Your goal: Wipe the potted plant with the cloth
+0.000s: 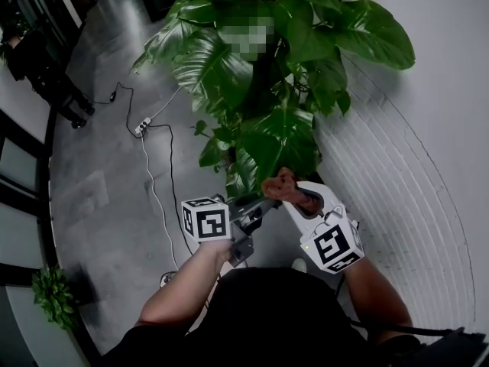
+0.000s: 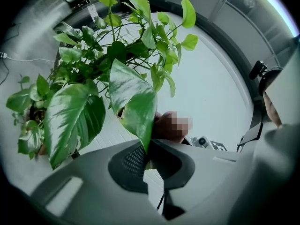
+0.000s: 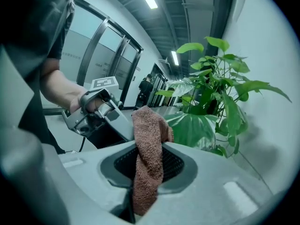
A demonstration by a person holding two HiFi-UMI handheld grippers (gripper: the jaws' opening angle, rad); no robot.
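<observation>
The potted plant (image 1: pixel 260 75) with its big green leaves stands against the white wall. My left gripper (image 1: pixel 263 205) is level and shut on the tip of a large variegated leaf (image 2: pixel 136 102), which runs down between the jaws of my left gripper (image 2: pixel 146 149). My right gripper (image 1: pixel 296 197) is shut on a brown cloth (image 1: pixel 286 186), just right of the left jaws. In the right gripper view the cloth (image 3: pixel 147 163) hangs bunched between the jaws of my right gripper (image 3: pixel 147 146), close to that held leaf (image 3: pixel 197 128). The pot is hidden by foliage.
A power strip (image 1: pixel 142 127) with cables lies on the grey floor left of the plant. A person (image 1: pixel 42 67) stands at the far left by glass partitions. A small plant (image 1: pixel 53 297) sits low at the left. The curved white wall (image 1: pixel 428 167) closes off the right.
</observation>
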